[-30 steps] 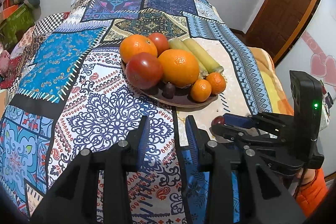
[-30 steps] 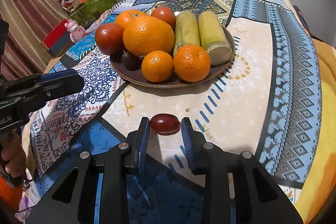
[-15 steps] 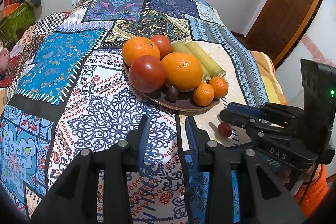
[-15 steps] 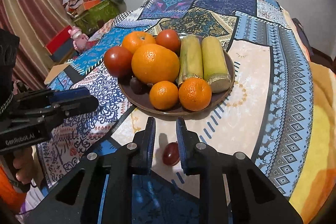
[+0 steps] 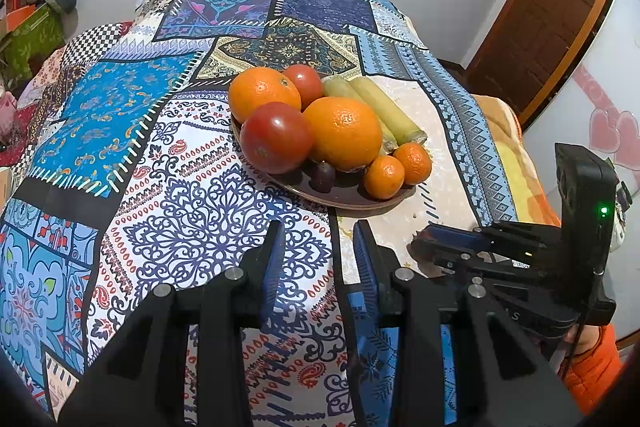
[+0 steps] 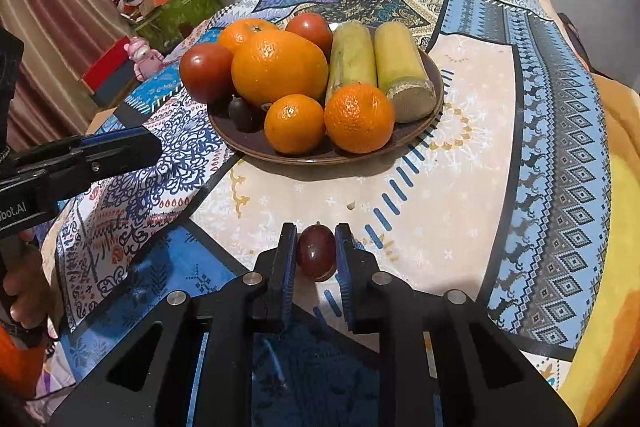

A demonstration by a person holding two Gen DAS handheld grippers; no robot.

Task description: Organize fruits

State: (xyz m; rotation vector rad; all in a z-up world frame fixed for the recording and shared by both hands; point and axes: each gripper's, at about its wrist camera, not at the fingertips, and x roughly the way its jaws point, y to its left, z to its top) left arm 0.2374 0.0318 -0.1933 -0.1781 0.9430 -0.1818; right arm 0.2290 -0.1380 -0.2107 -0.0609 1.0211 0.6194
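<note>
A brown plate (image 6: 434,107) on the patterned tablecloth holds two oranges, two tomatoes, two mandarins, two green-yellow stalk pieces and a dark grape (image 6: 243,111). My right gripper (image 6: 316,251) is shut on a dark red grape (image 6: 315,251), just in front of the plate and close above the cloth. In the left wrist view the plate (image 5: 348,201) sits ahead, and my left gripper (image 5: 319,255) is open and empty over the cloth. The right gripper (image 5: 424,247) shows at the right there; its grape is hidden.
The table is covered by a patchwork cloth (image 5: 120,115). A wooden door (image 5: 552,7) stands at the right. Boxes and a pink toy (image 6: 142,57) lie on the floor at the left. The left gripper's finger (image 6: 100,155) reaches in from the left.
My right gripper pulled back and turned, closed on the grape, and now holds it. The left gripper stayed open, almost still.
</note>
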